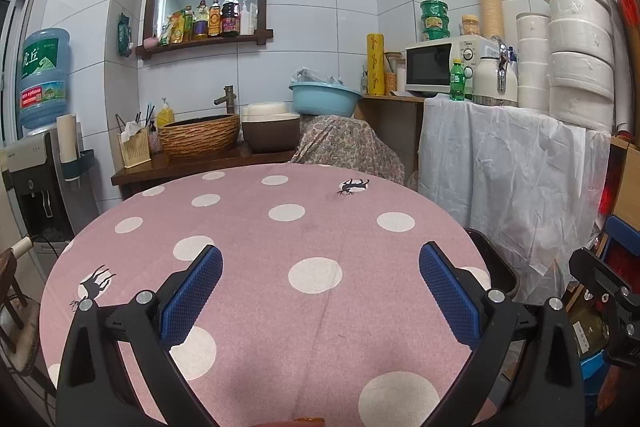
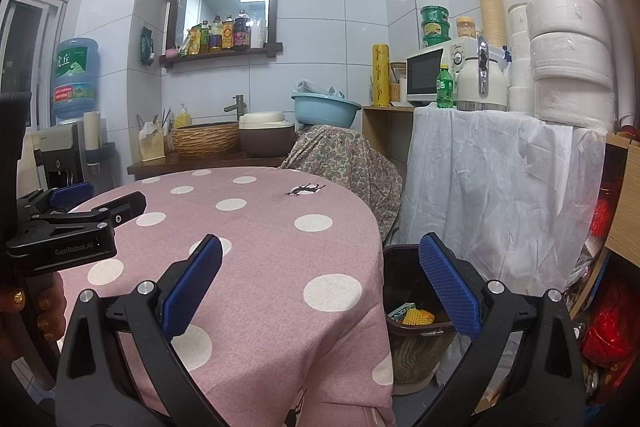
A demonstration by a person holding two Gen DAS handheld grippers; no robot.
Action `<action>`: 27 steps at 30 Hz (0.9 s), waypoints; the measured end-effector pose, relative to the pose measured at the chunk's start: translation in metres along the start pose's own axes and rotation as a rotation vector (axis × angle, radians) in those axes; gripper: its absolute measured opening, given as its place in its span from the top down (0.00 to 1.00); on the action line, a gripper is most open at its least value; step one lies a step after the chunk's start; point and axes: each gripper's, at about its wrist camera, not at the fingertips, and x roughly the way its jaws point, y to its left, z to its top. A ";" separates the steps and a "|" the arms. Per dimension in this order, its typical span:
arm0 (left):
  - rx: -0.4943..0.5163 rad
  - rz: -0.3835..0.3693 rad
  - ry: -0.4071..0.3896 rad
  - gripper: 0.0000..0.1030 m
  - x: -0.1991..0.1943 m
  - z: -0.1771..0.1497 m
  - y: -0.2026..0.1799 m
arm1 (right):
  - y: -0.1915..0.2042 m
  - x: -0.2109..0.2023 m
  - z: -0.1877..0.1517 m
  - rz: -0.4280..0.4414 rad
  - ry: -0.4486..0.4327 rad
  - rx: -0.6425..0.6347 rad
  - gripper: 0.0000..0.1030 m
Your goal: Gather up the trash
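Note:
A round table with a pink polka-dot cloth point(image 1: 280, 247) fills the foreground; no loose trash shows on it. My left gripper point(image 1: 320, 259) is open and empty above the table's near part. My right gripper point(image 2: 320, 251) is open and empty, over the table's right edge point(image 2: 372, 227). A dark bin point(image 2: 416, 339) stands on the floor right of the table, between the right fingers, with yellow and green wrappers point(image 2: 414, 315) inside. The bin's rim also shows in the left wrist view point(image 1: 496, 259). The left gripper shows at the left of the right wrist view point(image 2: 92, 203).
A white-draped shelf point(image 2: 500, 187) with a microwave point(image 2: 428, 71), green bottle point(image 2: 444, 87) and stacked paper rolls point(image 2: 568, 27) stands at right. A cloth-covered object point(image 2: 348, 159) with a blue basin point(image 2: 326, 111) sits behind the table. A sink counter point(image 1: 200, 135) and water dispenser point(image 1: 40, 79) are at left.

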 end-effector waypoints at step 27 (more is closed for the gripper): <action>0.005 -0.003 0.005 0.05 0.001 -0.002 -0.001 | 0.002 0.001 -0.001 0.005 0.003 0.002 0.06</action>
